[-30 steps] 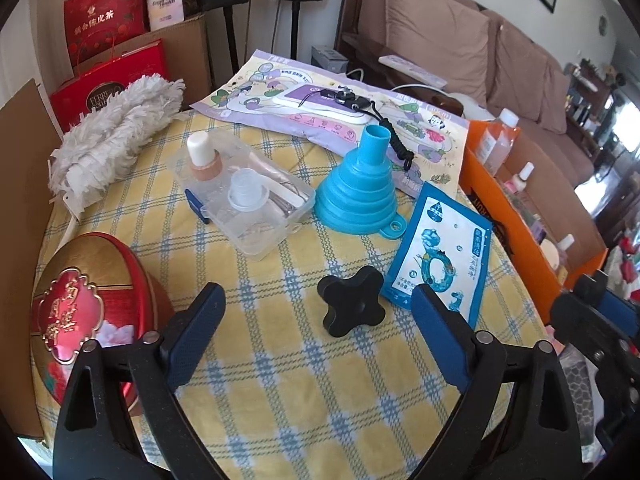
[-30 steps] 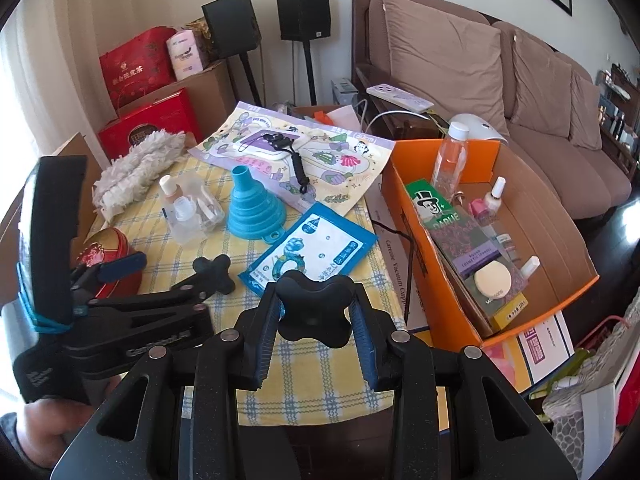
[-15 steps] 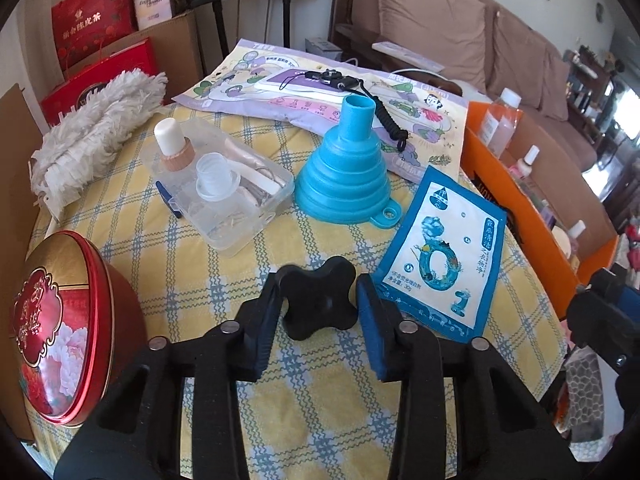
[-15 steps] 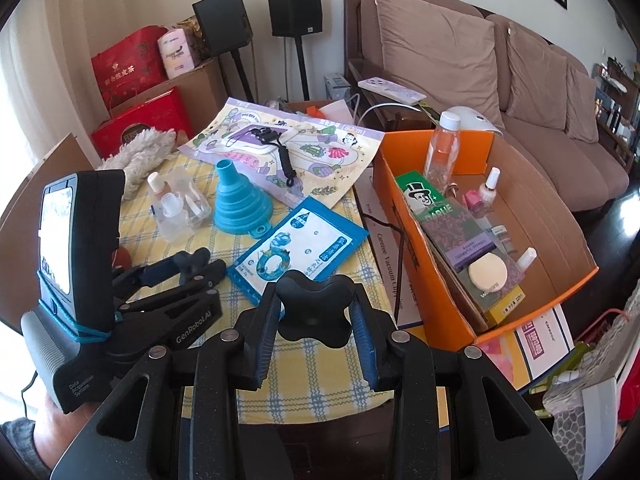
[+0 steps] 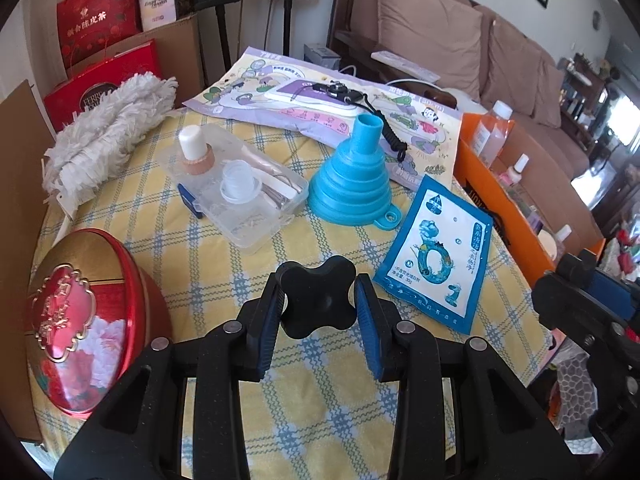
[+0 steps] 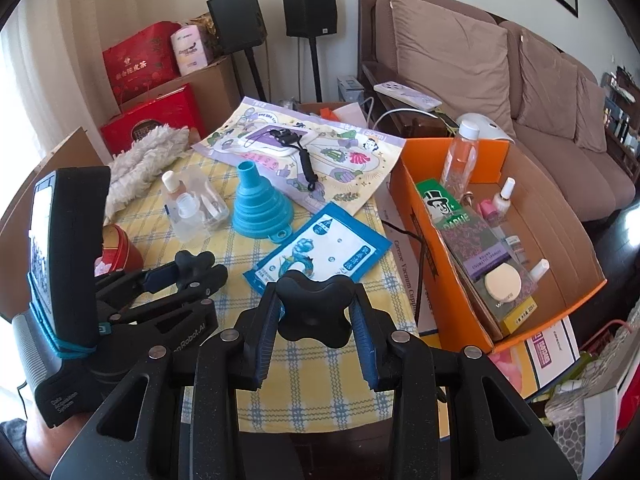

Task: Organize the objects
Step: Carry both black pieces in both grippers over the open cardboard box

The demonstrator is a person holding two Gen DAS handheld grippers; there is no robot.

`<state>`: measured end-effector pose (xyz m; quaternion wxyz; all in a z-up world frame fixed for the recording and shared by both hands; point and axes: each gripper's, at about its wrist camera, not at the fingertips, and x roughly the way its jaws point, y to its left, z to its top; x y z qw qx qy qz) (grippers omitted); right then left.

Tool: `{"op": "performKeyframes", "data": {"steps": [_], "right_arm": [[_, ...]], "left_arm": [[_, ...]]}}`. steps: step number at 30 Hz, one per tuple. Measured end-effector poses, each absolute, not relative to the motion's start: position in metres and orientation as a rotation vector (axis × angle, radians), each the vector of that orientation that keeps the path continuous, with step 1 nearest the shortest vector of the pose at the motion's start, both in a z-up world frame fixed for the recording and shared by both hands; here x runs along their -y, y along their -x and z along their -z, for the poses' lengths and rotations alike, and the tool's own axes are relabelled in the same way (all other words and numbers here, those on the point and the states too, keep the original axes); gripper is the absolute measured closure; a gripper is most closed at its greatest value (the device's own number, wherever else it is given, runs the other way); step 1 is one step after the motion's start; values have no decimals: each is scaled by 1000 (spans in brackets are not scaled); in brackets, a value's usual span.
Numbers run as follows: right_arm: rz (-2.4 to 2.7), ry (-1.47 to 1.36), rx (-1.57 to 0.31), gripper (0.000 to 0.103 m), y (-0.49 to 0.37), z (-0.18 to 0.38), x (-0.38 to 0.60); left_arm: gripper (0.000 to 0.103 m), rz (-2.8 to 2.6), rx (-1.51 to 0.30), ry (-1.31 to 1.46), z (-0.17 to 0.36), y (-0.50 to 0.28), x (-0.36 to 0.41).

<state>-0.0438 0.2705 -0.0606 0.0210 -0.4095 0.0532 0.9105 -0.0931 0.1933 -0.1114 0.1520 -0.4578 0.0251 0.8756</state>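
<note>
My left gripper [image 5: 318,304] is shut on a black cross-shaped knob [image 5: 318,298], just above the yellow checked tablecloth [image 5: 320,392]. It also shows in the right wrist view [image 6: 192,270]. My right gripper [image 6: 316,310] is shut on a second black cross-shaped knob [image 6: 314,306], held above the table's near edge. On the table lie a blue funnel [image 5: 352,176], a blue sachet [image 5: 436,256], a clear plastic box [image 5: 236,192] and a red tin [image 5: 80,320].
An open orange cardboard box [image 6: 404,176] with bottles and packets stands right of the table. A white duster [image 5: 108,132] and a printed pouch with a black cord [image 5: 328,100] lie at the table's back. Red gift boxes, speakers and a sofa stand behind.
My left gripper moved forward onto the black knob on the table and shut on it, then lifted it slightly. My right gripper kept hold of its knob and barely moved.
</note>
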Motion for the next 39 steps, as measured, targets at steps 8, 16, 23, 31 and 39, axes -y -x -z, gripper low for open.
{"op": "performKeyframes", "data": {"steps": [8,16,23,31,39], "right_arm": [[-2872,1233,-129,68,50,44,-254],[-2926,1215,-83,68,63,29,-227],[-2978,1197,-59,68,74,17,-201],[-3013,1179,-33,68,88,1,-173],[-3067,1157,-12,68,99,-19,-137]], "left_arm": [[70,-2571,-85,1251,78,87,-168],[70,-2641,-71,1213,52,87,-135],[70,-2687,-37,1197,36,87,-104],[70,-2738,3,1168,11,90,-74],[70,-2802,21,1137,-13,88,-38]]}}
